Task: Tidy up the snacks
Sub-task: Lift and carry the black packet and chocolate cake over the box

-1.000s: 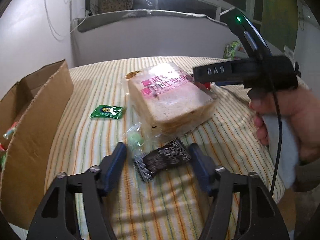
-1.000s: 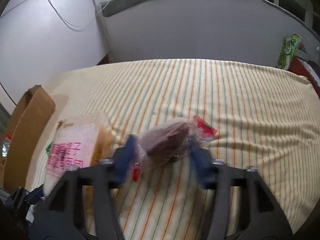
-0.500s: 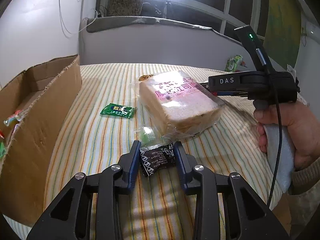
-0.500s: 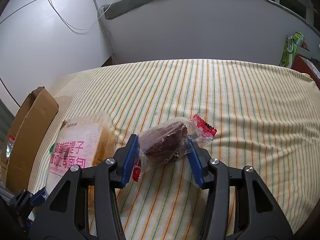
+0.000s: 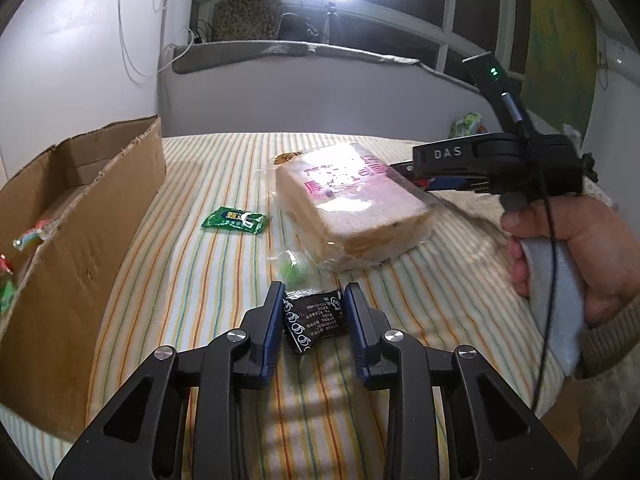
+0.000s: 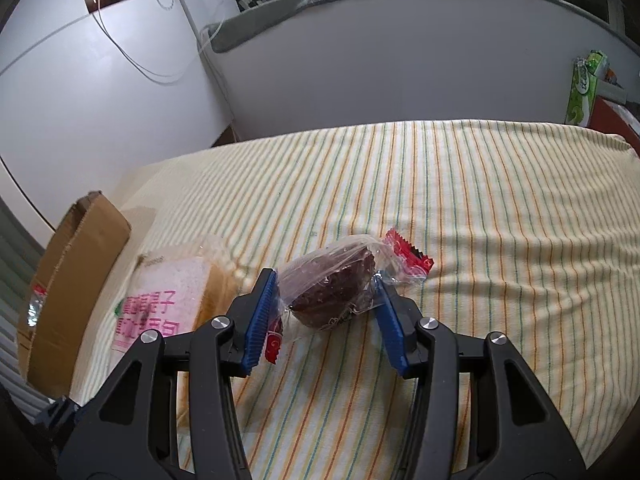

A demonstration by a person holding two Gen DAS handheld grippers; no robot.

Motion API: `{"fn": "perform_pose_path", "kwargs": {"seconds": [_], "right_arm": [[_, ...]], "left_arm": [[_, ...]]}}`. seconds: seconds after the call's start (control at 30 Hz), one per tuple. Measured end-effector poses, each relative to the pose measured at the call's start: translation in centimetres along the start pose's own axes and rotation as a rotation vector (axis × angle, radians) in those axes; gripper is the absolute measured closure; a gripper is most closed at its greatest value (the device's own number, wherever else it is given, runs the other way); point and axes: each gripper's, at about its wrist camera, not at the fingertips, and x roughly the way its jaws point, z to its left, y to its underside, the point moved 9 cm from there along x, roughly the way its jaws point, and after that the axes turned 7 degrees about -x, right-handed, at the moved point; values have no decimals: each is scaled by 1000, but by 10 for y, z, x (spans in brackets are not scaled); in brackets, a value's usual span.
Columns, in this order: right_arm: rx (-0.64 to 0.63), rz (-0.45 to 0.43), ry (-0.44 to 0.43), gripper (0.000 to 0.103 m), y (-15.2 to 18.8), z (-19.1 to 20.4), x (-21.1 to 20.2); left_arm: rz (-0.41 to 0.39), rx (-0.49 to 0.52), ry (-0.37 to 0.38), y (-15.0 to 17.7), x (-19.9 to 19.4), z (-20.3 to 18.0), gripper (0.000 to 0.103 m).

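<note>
Clearly, right gripper (image 5: 404,170) reads "DAS".

Both wrist cams low, fwd-facing — share bread loaf (image 5: 352,204) (image 6: 168,300), box (image 5: 80,216).

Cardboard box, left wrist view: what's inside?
The cardboard box holds at least two colourful wrapped snacks near its left side. Its near wall hides the rest of the floor.

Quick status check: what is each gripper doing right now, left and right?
Left gripper: closed on the black snack packet.
Right gripper: closed on the clear-wrapped brown cake.
</note>
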Motion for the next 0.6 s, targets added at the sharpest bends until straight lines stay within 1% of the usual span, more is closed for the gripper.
{"fn": "perform_pose_path", "kwargs": {"seconds": [0.07, 0.1, 0.2, 0.3, 0.4, 0.5, 0.6], "right_arm": [[-10, -17, 8, 52, -2, 2, -6], [-23, -26, 26, 52, -1, 4, -12], [-57, -68, 65, 52, 4, 15, -38], [-76, -109, 103, 52, 21, 27, -70], [-77, -137, 115, 52, 48, 38, -95], [-58, -148, 106, 52, 77, 46, -108], [-52, -149, 112, 52, 96, 50, -114]], "left_arm": [[-4, 6, -3, 3, -4, 2, 76], [-7, 11, -4, 3, -6, 2, 76], [-11, -5, 3, 4, -13, 5, 76], [-26, -19, 14, 3, -20, 10, 77], [-47, -29, 12, 0, -27, 16, 77], [-61, -33, 12, -2, -33, 18, 77], [-77, -31, 10, -7, -37, 16, 77]]}}
